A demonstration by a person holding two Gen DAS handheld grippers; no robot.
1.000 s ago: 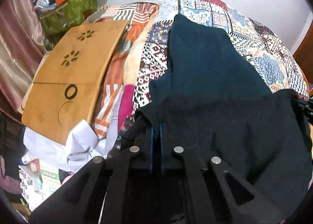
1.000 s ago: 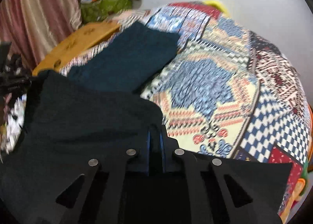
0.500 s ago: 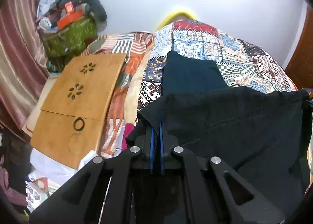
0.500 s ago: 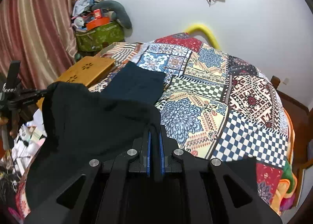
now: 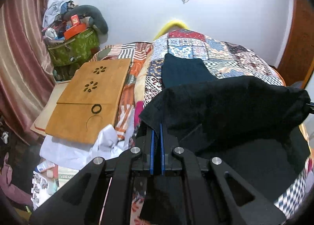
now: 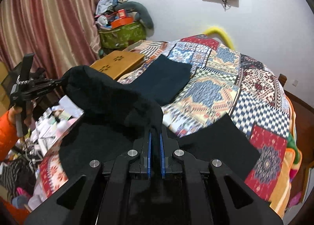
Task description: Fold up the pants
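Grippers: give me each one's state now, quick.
Left gripper: shut on the black pants.
Right gripper: shut on the black pants.

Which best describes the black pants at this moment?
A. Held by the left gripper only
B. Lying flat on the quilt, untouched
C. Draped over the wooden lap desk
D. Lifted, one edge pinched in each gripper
D: the black pants hang lifted between the left gripper and the right gripper, both shut on the fabric.
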